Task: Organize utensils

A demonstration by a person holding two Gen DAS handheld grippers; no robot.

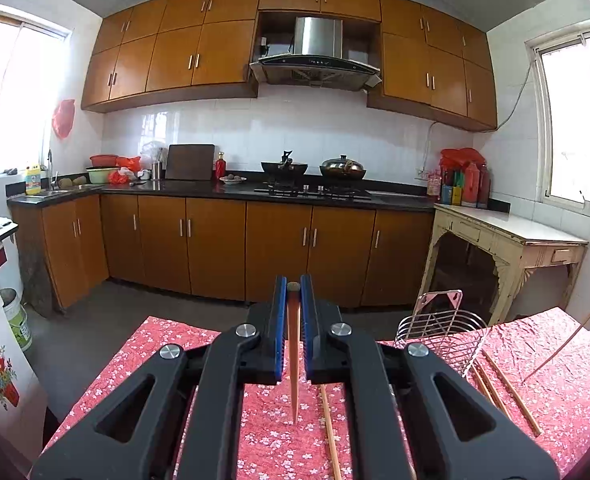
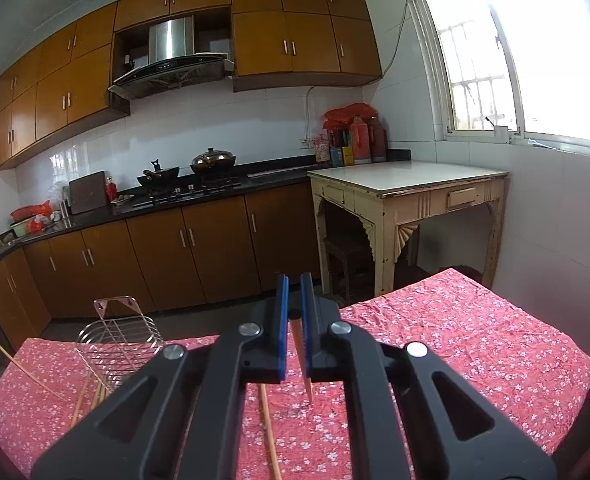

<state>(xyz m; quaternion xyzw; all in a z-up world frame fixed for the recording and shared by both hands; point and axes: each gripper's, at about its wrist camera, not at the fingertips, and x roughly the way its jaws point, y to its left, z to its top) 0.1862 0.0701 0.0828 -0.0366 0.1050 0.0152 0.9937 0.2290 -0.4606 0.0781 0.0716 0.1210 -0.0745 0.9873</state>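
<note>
Judged barely begun: wire rack [image 1: 441, 334] standing empty on the floral tablecloth [image 1: 555, 360], with several loose chopsticks [image 1: 511, 390] lying just beside it. Left gripper [image 1: 293, 320] pinching one chopstick [image 1: 293, 360], tip down, above the cloth; right gripper [image 2: 293, 320] likewise clamped on another chopstick [image 2: 304, 364]. Both held sticks, plus the loose ones, still to go into the rack.
</note>
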